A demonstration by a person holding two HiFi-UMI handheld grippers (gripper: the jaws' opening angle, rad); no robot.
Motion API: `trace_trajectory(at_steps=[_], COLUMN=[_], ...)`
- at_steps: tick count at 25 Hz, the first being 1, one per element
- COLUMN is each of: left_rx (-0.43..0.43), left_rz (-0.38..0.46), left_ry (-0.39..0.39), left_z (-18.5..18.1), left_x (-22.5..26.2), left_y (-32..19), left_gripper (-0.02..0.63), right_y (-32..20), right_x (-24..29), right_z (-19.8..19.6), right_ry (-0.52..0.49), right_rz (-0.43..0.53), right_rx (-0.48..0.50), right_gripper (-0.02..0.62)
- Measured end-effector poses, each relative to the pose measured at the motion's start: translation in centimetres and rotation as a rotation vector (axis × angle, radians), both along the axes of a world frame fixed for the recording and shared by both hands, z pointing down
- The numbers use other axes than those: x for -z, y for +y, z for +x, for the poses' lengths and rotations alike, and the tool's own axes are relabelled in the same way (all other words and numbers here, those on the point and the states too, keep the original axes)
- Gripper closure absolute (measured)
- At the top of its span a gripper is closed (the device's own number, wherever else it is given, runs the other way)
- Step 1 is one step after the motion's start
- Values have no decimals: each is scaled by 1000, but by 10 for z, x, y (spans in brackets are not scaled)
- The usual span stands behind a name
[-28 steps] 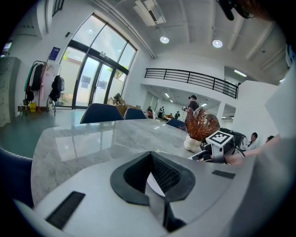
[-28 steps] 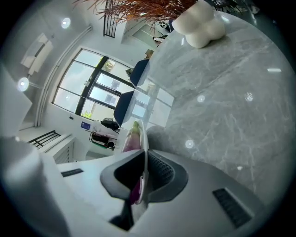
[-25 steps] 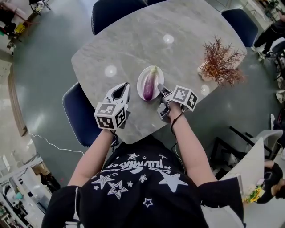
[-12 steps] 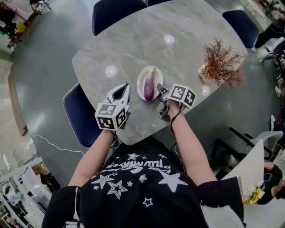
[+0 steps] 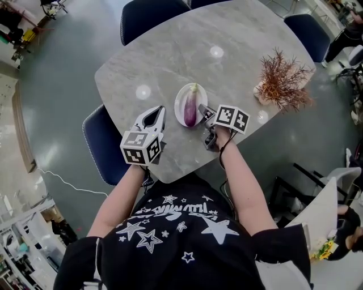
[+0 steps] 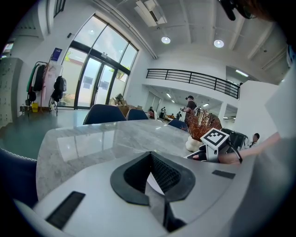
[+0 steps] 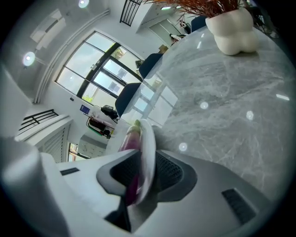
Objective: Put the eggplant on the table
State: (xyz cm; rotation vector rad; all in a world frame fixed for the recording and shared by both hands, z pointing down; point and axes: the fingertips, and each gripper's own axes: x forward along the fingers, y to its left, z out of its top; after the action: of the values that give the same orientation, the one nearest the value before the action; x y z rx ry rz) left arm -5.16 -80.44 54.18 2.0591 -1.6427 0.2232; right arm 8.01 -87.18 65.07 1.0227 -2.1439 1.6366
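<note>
A purple eggplant (image 5: 190,107) lies on a small white plate (image 5: 180,101) near the front of the grey marble table (image 5: 170,56). My right gripper (image 5: 205,111) sits at the plate's right edge, shut on its rim. The right gripper view shows the plate (image 7: 149,152) running between the jaws of that gripper (image 7: 143,157), with the eggplant (image 7: 130,139) lying on it. My left gripper (image 5: 159,110) hovers just left of the plate, apart from it. In the left gripper view that gripper (image 6: 151,157) is shut with nothing in it.
A white vase of dried reddish branches (image 5: 281,79) stands at the table's right side, also seen as the vase (image 7: 236,30). Dark blue chairs (image 5: 153,14) (image 5: 99,141) (image 5: 306,28) ring the table. The table's front edge lies just below both grippers.
My right gripper has edged slightly up and in against the plate's rim. The left gripper, the plate and the eggplant have stayed put.
</note>
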Motion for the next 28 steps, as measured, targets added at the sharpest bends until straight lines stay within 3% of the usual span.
trace_trajectory(at_steps=[1,9,17,28], left_rx=[-2,-9,-31,-79], left_rz=[1,16,41,86], left_ry=[0,-3,-6,2], left_z=[0,0,-1,-5], left_x=[1,9,19,42], left_y=[1,9,31,103], left_gripper=[598,598,598,598], right_y=[1,0,13,79], right_x=[1,5,31,73], right_z=[0,17,24,29], right_ry=[-6,98,107,117], right_rz=[-2,68,175,290], right_rx=[0,-28,-64,-130], right_gripper=[495,494,495,497])
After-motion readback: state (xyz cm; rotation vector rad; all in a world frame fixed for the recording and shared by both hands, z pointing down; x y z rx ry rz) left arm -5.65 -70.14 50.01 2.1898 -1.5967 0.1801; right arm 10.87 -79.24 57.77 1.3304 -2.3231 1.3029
